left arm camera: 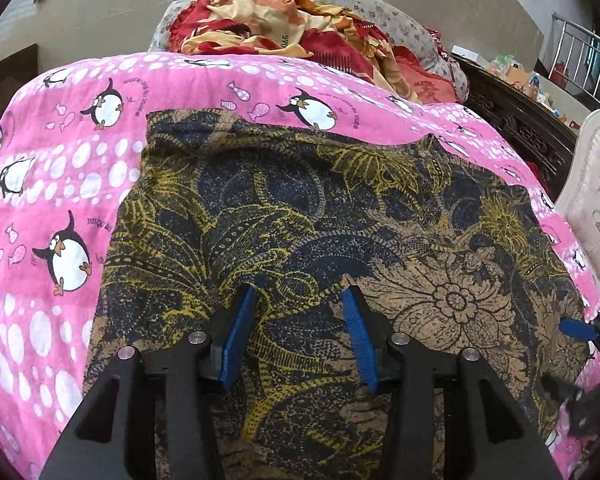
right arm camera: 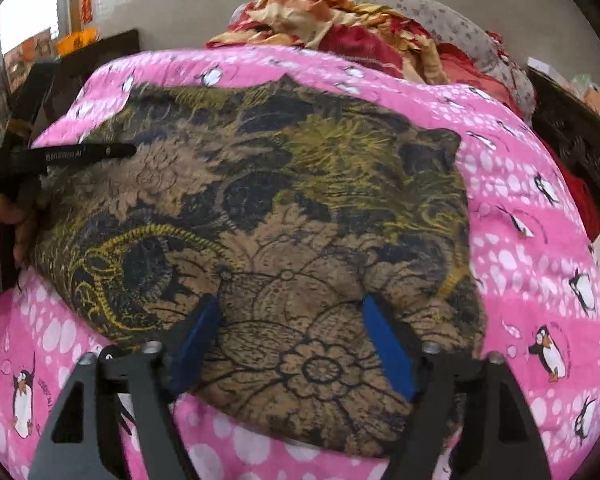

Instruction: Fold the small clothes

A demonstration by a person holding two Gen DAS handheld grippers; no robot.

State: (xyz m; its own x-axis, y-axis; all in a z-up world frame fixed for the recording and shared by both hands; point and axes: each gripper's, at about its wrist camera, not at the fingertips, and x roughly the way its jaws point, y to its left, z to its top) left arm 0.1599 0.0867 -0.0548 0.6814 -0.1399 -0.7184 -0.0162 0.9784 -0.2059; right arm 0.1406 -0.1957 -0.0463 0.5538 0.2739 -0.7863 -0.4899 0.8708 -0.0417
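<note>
Both your left gripper [left arm camera: 300, 300] and right gripper [right arm camera: 290, 312] hover wide apart over the soft, limp garment [left arm camera: 320, 220]; pinch its near hem corners, above the pink sheet [left arm camera: 60, 168].

Both views are taken from close above, angled down and forward along the fingers. The patterned garment [left arm camera: 320, 220] on the pink penguin sheet [left arm camera: 60, 184] is shared, with the piled bedding [left arm camera: 284, 28] seen beyond.

The bed [left arm camera: 52, 184] wears a pink penguin-print sheet. Spread flat on it lies a brown, navy and yellow floral garment [left arm camera: 300, 216], with a heap of red-and-orange bedding [left arm camera: 284, 28] beyond.
</note>
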